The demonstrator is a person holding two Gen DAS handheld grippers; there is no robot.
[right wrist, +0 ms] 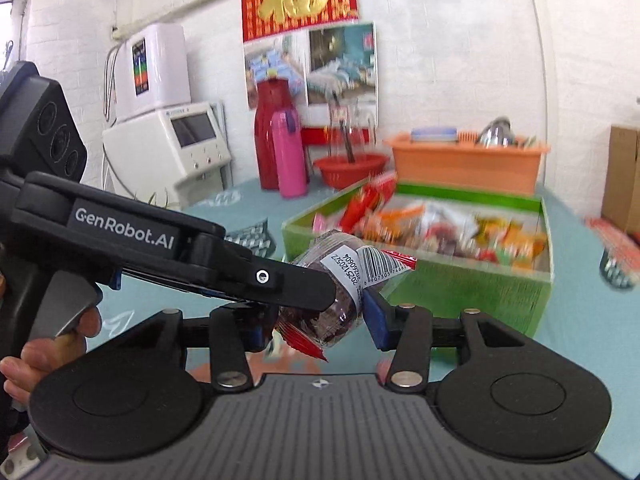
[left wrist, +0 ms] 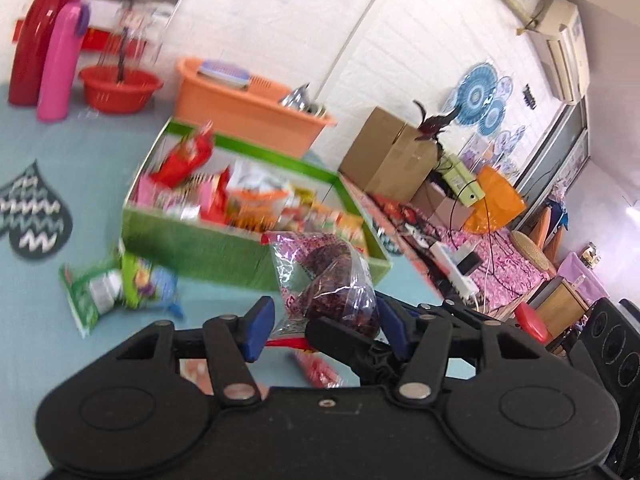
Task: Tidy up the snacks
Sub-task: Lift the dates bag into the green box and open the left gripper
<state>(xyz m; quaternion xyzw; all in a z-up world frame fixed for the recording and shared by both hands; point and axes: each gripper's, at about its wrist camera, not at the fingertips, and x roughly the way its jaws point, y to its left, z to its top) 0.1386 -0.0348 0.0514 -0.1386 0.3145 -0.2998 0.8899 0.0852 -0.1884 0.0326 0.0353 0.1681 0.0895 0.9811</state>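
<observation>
Glinting clear packet (right wrist: 336, 292) of dark snacks

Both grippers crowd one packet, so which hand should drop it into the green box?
Probably the right gripper: the clear packet of dark red snacks sits between its fingers, with the green cardboard box just ahead. The left gripper only pinches one end.

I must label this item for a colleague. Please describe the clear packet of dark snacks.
Find the green box on the blue table. Just before it, both grippers grasp one clear packet. Only it shows dark brown contents, a barcode label and red sealed ends.
</observation>
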